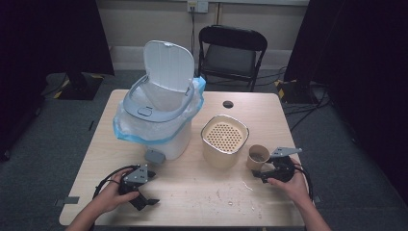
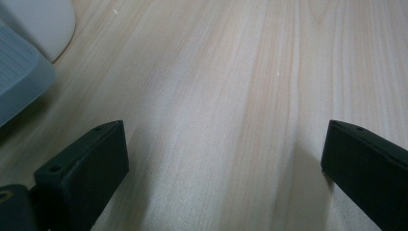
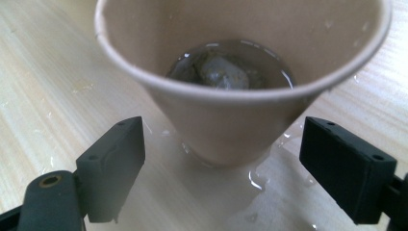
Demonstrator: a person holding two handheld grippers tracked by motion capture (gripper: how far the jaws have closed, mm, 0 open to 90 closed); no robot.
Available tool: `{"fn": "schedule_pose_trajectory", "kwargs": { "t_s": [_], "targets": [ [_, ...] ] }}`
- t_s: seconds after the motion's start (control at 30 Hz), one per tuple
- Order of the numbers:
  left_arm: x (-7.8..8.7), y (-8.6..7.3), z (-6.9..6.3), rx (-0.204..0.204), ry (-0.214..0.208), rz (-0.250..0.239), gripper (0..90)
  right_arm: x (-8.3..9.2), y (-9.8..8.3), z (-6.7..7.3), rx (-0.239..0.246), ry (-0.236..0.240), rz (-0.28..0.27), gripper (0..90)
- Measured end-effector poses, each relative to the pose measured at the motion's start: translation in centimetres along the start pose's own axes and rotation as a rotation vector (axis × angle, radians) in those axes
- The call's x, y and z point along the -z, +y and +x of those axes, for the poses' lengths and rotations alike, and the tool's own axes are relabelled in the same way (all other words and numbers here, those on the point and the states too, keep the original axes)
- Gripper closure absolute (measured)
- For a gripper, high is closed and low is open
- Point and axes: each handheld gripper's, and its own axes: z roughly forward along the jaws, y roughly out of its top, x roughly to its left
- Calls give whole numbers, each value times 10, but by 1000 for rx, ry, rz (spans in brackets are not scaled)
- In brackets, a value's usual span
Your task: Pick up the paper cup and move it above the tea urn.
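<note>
One pale wooden desk (image 1: 192, 192) carries everything, taken here from the paper cup (image 1: 258, 157) outward. Far to the cup's left stands the white bin (image 1: 161, 108), lid raised, a blue-edged bag folded over its rim. Just left of the cup sits a beige container (image 1: 224, 140) with a perforated insert. The cup itself stands upright on the desk in a small puddle, holding liquid and pale lumps. The right tool (image 3: 221, 166) sits just before it, jaws wide, flanking its base without touching. Well left of the cup, the left tool (image 2: 226, 159) rests with jaws wide over bare desk.
</note>
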Motion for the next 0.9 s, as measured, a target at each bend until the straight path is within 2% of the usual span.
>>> {"fn": "schedule_pose_trajectory", "kwargs": {
  "t_s": [0.27,0.53,0.73,0.9],
  "targets": [
    [0,0,0,1,0,1,19,-8,1,1,1,17,-4,216],
    [0,0,0,1,0,1,19,-10,0,-6,-15,29,-28,292],
    [0,0,0,0,0,0,19,-12,0,-5,-2,22,-35,299],
    [0,0,0,1,0,0,19,-13,-1,-6,-12,24,-52,299]
  ]
}}
